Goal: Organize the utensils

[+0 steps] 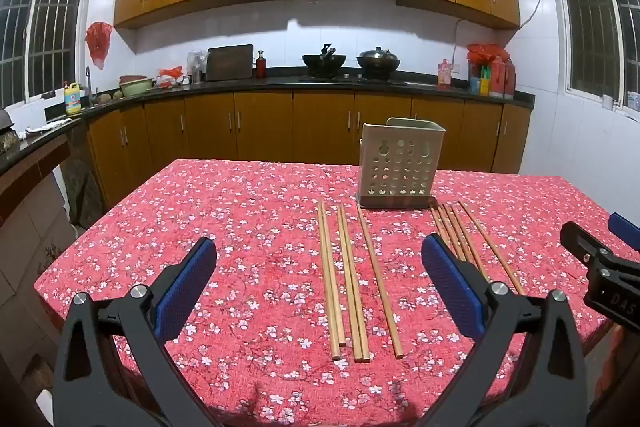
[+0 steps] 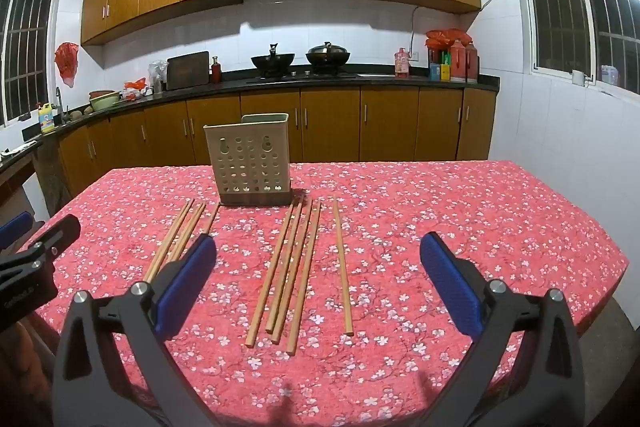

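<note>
Several wooden chopsticks lie in two groups on the red floral tablecloth. The left group lies ahead of my open, empty left gripper. The right group lies ahead of my open, empty right gripper; it also shows in the left wrist view, partly hidden by my right finger. The left group shows in the right wrist view too. A beige perforated utensil holder stands upright behind the chopsticks, also seen in the right wrist view. Both grippers hover above the table's near edge.
The table fills the foreground, with its right edge in the right wrist view. The right gripper's body shows at the left view's right side. Kitchen counter with woks, bottles and cupboards runs behind.
</note>
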